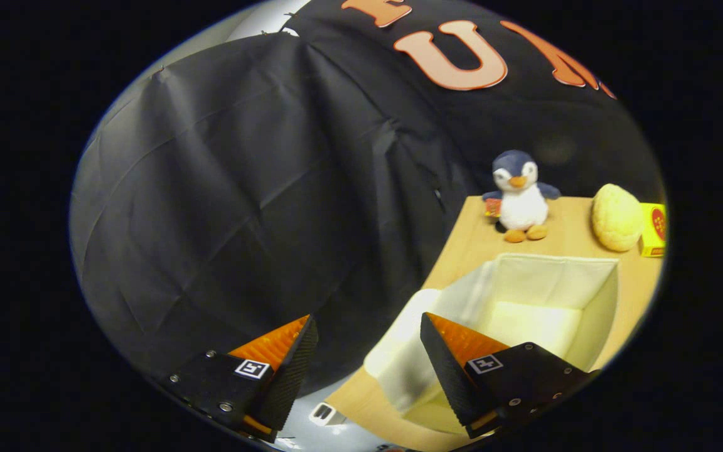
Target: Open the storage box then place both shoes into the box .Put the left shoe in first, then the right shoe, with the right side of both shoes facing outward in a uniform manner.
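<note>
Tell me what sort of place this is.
Likely a staged demo booth: black cloth wall behind a wooden table set with an open storage box, a plush penguin, and the open claw holding nothing.

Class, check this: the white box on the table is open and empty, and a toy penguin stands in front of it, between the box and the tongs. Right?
Not quite. In the gripper view the penguin stands beyond the box, not before it. The box is open and empty; the tongs are open.

Booth wall: black cloth [242,188], creased, hung in folds, enclosing the back and side. Furniture: one light wooden table [468,242], set against the cloth. A pale strip [255,22] shows above the cloth's upper edge. Light: dim, warm on the tabletop.
</note>
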Action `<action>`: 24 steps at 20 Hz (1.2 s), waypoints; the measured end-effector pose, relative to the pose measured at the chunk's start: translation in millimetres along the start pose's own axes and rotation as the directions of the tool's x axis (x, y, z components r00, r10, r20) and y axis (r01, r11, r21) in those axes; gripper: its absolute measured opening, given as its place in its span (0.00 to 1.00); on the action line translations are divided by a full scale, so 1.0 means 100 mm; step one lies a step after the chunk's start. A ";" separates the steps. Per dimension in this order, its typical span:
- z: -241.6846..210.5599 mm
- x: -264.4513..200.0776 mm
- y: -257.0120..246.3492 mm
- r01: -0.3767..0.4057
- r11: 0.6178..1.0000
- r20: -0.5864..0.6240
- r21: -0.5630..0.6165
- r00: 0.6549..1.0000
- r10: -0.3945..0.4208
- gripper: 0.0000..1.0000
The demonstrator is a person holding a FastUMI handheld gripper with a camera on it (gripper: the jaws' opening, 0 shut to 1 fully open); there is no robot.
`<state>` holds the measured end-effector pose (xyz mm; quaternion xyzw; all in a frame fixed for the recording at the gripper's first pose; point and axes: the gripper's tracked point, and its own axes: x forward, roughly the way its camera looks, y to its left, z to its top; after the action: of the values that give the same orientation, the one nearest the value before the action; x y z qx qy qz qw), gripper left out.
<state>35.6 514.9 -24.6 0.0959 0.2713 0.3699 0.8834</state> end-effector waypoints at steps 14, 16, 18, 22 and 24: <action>-0.53 -1.96 -2.86 0.492 0.871 0.066 0.018 0.868 -0.492 0.99; -0.73 -2.18 -3.22 0.553 0.833 0.040 0.006 0.832 -0.553 0.99; -0.93 -2.34 -3.49 0.590 0.808 0.015 0.007 0.807 -0.590 0.99; -1.28 -2.55 -3.91 0.646 0.763 -0.027 0.010 0.763 -0.646 0.99; -1.41 -2.59 -4.07 0.671 0.741 -0.044 -0.010 0.740 -0.671 0.99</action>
<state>52.7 39.1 -187.3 -0.0134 0.3086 0.0284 0.9507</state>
